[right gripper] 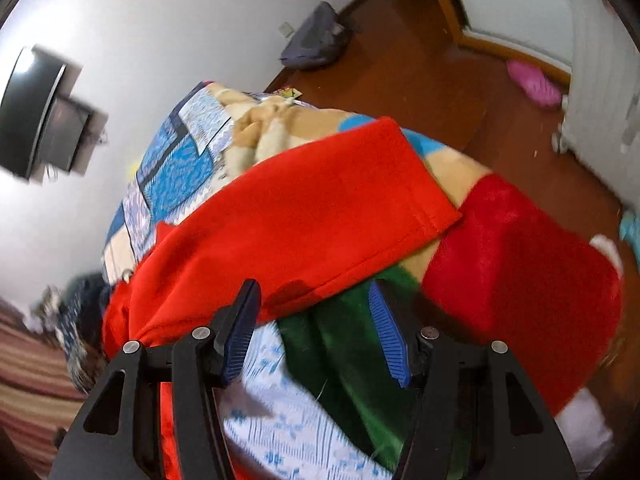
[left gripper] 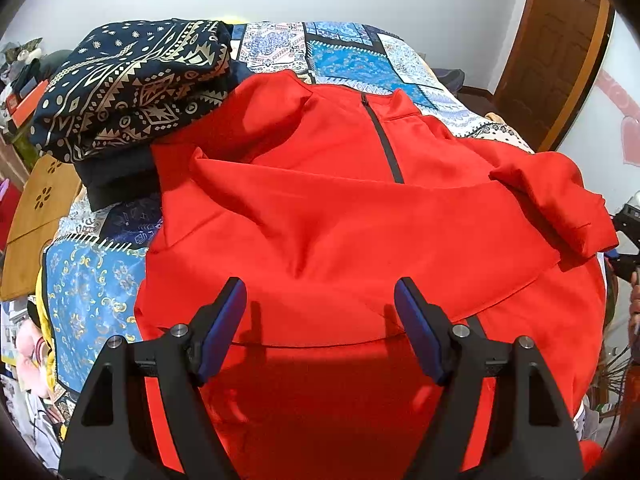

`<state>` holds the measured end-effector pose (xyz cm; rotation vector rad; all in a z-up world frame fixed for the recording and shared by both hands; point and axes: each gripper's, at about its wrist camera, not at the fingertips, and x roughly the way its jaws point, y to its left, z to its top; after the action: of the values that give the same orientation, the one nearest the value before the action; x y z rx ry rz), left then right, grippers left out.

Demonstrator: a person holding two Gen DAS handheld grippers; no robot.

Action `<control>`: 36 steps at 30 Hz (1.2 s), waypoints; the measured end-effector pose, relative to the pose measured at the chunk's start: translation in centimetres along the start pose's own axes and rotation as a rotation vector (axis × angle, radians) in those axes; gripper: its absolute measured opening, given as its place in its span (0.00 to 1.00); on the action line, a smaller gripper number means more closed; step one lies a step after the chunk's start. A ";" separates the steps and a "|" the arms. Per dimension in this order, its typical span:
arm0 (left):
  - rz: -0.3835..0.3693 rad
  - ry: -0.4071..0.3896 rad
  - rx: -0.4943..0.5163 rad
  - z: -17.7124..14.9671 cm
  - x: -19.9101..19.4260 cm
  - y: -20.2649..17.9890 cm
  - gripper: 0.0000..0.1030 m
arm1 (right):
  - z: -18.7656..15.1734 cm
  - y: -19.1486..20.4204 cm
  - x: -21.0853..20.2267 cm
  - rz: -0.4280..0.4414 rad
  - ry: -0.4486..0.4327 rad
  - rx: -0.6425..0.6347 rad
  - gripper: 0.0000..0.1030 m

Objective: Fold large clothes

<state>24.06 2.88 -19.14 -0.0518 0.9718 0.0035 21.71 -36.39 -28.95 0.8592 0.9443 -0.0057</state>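
Note:
A large red zip-neck pullover (left gripper: 340, 216) lies spread on the bed, collar at the far end, its lower part folded up over the chest. One sleeve (left gripper: 560, 196) lies bunched at the right. My left gripper (left gripper: 320, 320) is open and empty just above the pullover's near fold. In the right wrist view the red sleeve (right gripper: 304, 216) lies across the bed's edge. My right gripper (right gripper: 314, 332) is open and empty, right by the sleeve's lower edge, over a green patch of blanket (right gripper: 352, 356).
A stack of folded clothes, topped by a navy patterned piece (left gripper: 132, 84), sits on the bed at the far left. The bed has a blue patchwork cover (left gripper: 92, 280). A plush blanket with a dark red patch (right gripper: 520, 272) hangs off the bed side. Wooden floor (right gripper: 420, 60) lies beyond.

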 end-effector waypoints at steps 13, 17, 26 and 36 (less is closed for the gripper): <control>0.021 -0.027 -0.005 -0.3 -0.6 0.6 0.73 | 1.4 4.2 -0.7 -0.043 -0.139 -0.154 0.06; 0.017 -0.039 -0.021 -0.3 -1.1 1.3 0.73 | 1.5 9.3 -4.3 0.018 -0.235 -0.287 0.06; 0.010 -0.097 -0.073 -0.7 -3.3 3.5 0.73 | -3.8 23.9 -8.2 0.262 -0.208 -0.655 0.05; 0.049 -0.116 -0.164 -3.0 -5.6 8.1 0.73 | -16.0 31.6 0.9 0.318 0.103 -0.959 0.05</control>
<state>18.21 10.93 -16.56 -0.1765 0.8549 0.1297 22.30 -4.29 -13.94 0.1027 0.7647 0.7174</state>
